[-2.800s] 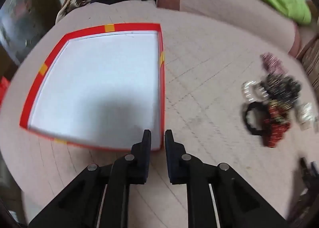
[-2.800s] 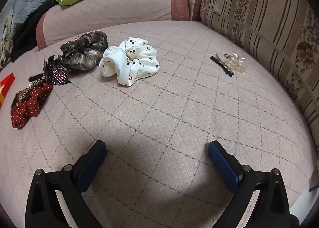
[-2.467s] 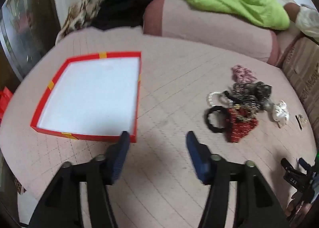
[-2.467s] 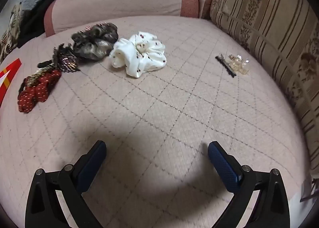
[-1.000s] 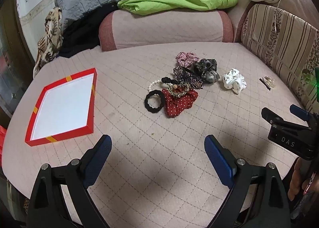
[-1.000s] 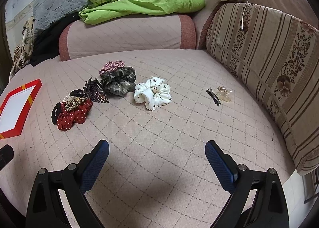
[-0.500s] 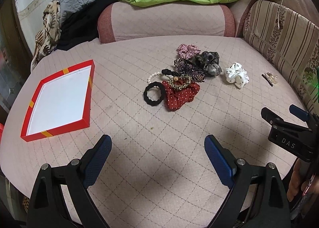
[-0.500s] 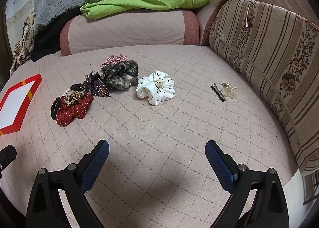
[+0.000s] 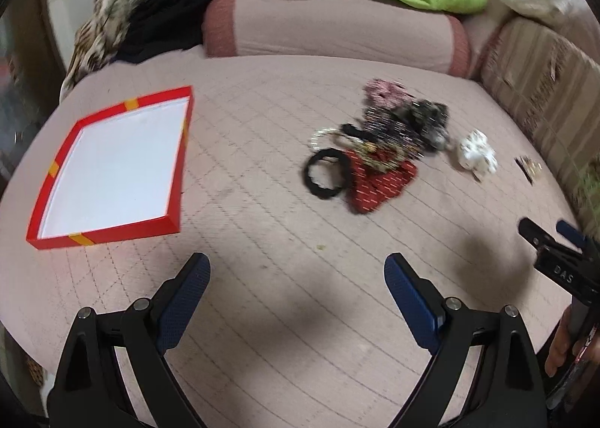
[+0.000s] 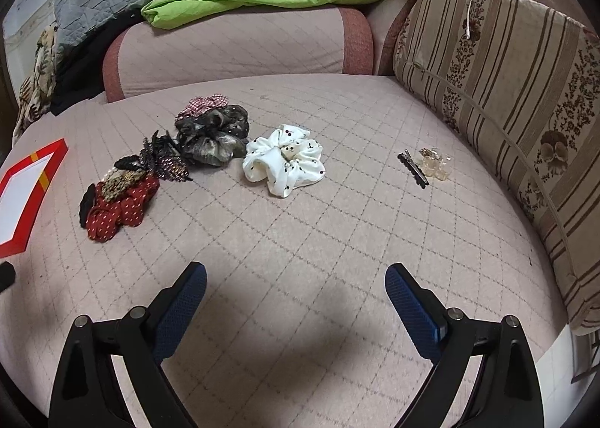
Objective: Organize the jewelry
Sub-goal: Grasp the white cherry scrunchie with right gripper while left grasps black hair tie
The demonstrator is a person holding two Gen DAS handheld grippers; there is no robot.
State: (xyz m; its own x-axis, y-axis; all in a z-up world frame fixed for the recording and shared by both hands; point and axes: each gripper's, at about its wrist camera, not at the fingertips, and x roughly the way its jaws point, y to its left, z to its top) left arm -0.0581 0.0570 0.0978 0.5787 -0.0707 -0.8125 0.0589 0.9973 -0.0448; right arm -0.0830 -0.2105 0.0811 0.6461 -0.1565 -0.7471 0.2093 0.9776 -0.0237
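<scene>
Left tool (image 9: 296, 278), right tool (image 10: 296, 287): spread, empty | Risk: tangled scrunchie heap (image 10: 161, 173) ahead lifts together | red tray (image 9: 112, 165) unfilled

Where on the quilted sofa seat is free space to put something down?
Free: between the red-rimmed white tray and the black hair tie; between the white dotted scrunchie and the black hair clip; before both open grippers. Crowded: the dark scrunchie pile.

- My left gripper (image 9: 296, 278): matt black plastic, textured blue pads (image 9: 183, 297)
- Ahead-left: red box (image 9: 176, 173), smooth card
- Ahead of my right gripper (image 10: 296, 282): satiny white scrunchie (image 10: 285, 162), quilted matt cushion (image 10: 300, 233)
</scene>
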